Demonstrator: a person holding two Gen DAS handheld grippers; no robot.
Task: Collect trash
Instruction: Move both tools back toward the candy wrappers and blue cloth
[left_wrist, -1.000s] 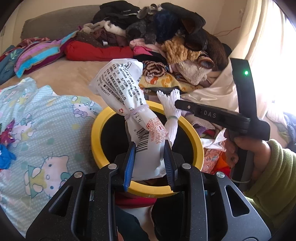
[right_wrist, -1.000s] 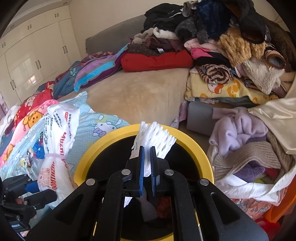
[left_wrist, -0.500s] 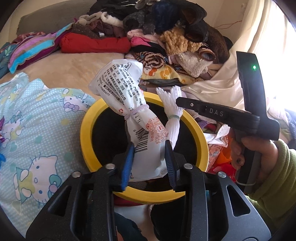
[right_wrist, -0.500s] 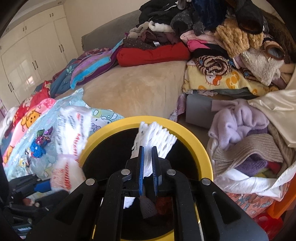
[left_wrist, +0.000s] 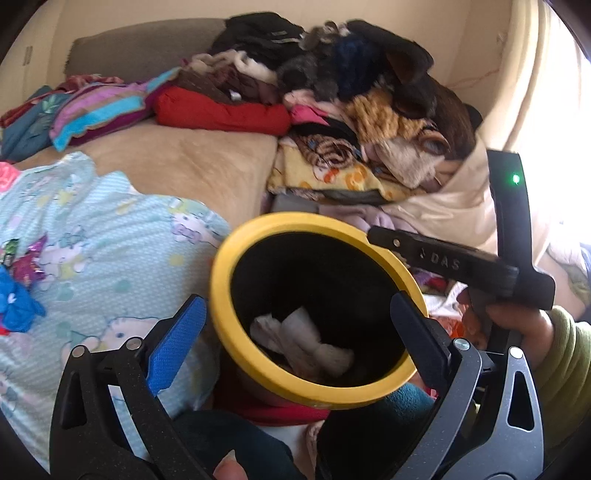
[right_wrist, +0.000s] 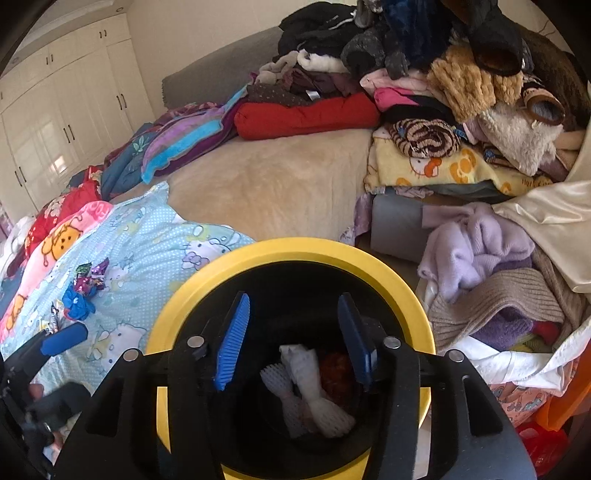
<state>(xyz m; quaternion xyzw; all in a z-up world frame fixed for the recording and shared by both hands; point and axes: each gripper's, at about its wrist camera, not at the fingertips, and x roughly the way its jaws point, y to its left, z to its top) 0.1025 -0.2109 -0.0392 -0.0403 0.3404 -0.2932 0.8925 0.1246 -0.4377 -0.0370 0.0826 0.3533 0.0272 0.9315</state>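
A black bin with a yellow rim (left_wrist: 221, 295) stands at the bed's edge. At its bottom lie a crumpled white plastic bag (left_wrist: 303, 343) and a white foam net (right_wrist: 277, 380). My left gripper (left_wrist: 295, 314) hangs over the bin's near rim, its jaws opening wide with nothing between them. My right gripper (right_wrist: 293, 302) is above the bin's mouth; its jaws are opening too and hold nothing. Blue and shiny candy wrappers (right_wrist: 83, 291) lie on the light blue quilt (right_wrist: 155, 240) to the left of the bin.
A tall pile of clothes (right_wrist: 443, 92) fills the back right of the bed. More knitwear (right_wrist: 480, 258) lies right of the bin. Folded blankets (right_wrist: 184, 136) sit at the back left, beige bedspread (right_wrist: 277, 184) in the middle. White wardrobes (right_wrist: 55, 110) line the far wall.
Both grippers opened. The left one let go of the printed white bag and the right one let go of the foam net; both now lie inside the bin.
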